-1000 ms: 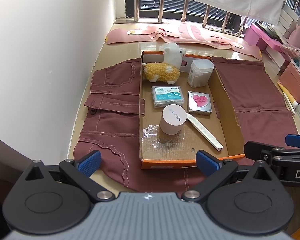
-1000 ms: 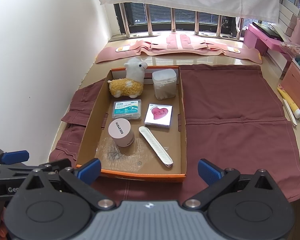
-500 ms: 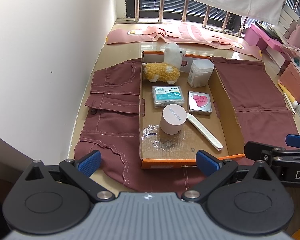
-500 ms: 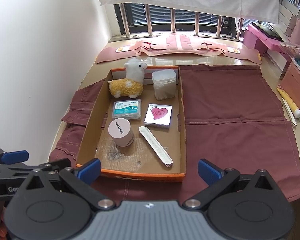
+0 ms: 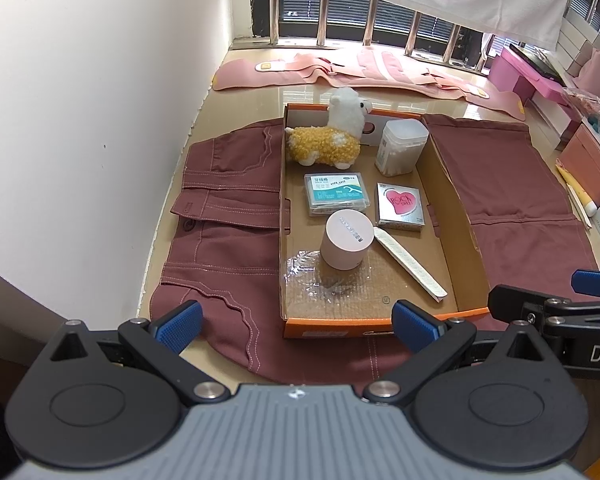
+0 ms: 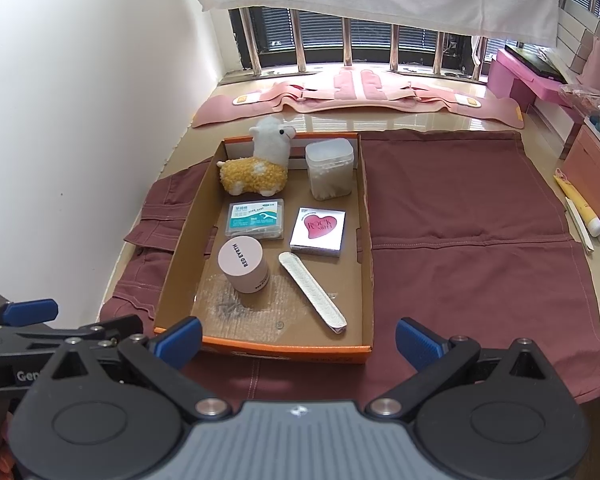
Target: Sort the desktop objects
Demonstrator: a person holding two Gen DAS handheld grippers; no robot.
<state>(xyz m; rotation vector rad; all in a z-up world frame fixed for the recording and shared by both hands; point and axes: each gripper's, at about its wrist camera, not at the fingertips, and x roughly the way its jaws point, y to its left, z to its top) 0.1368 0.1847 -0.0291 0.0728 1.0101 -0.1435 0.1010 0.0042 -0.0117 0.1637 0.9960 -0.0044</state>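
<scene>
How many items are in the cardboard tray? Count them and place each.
6. Plush alpaca back left, swab jar back right, floss box and heart box mid-row, pink cylinder and nail file in front. None appear hidden.

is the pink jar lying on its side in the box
No, the pink jar stands upright on the floor of the cardboard box, its round lid facing up, beside the nail file.
</scene>
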